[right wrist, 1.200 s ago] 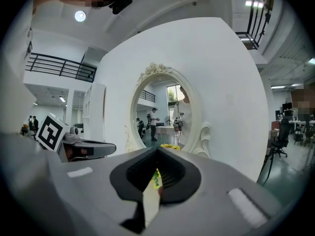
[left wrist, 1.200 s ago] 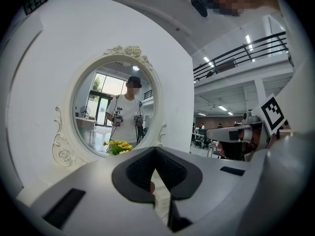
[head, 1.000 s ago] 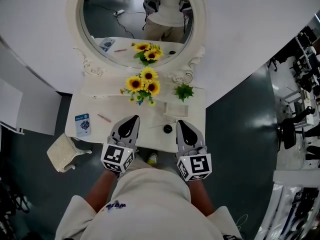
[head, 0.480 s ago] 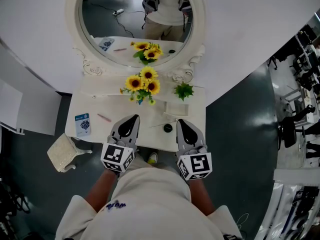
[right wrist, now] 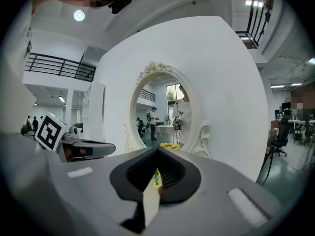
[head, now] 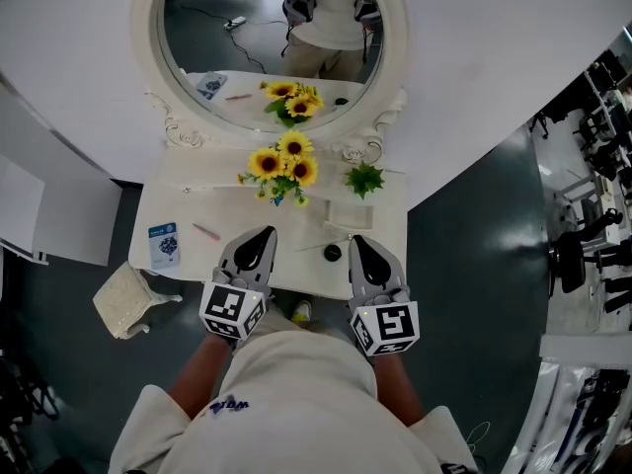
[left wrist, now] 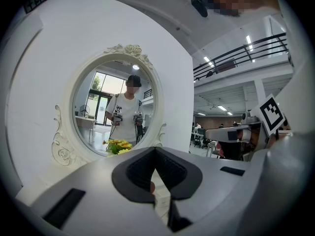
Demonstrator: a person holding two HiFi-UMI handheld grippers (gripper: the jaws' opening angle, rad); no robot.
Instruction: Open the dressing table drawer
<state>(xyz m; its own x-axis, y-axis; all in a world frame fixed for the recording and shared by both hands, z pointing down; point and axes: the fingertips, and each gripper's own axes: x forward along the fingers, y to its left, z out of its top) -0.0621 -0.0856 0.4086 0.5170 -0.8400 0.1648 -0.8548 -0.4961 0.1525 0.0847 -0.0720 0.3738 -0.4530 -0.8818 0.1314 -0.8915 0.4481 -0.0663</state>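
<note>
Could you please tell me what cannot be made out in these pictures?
- Drawer: head view, hidden under the dressing table's top.
- Small black thing: head view, too small to identify.
- Top of the dressing table: gripper views, mostly blocked by the left gripper and right gripper themselves.

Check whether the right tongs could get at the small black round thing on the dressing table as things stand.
Probably yes. The right tongs, shut and empty, hover at the tabletop's front edge, and the small black round thing lies right beside their tip, nothing between. They would need to open first.
</note>
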